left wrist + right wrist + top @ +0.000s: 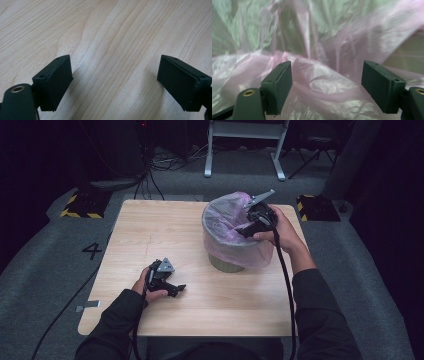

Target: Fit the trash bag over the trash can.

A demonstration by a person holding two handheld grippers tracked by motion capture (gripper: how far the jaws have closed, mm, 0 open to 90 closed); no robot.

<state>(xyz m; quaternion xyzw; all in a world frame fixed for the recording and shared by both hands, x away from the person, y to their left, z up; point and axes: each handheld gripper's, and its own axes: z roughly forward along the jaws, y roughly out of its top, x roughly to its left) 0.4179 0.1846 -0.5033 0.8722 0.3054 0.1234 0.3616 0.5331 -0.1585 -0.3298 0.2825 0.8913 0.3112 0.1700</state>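
A small bin (pixel 226 262) stands at about 1 o'clock on the bench (pixel 150 235), its pink plastic liner (pixel 235 251) already draped over the rim and hanging down the outside. The right gripper (pixel 242 231) reaches into the bin's mouth, fingers (pixel 279 86) open with crumpled liner between them, ungripped. The left gripper (pixel 176 289) rests at 7 o'clock, fingers (pixel 56 81) apart over bare wood. The liner looks mostly fitted; pressing it down inside seems to remain.
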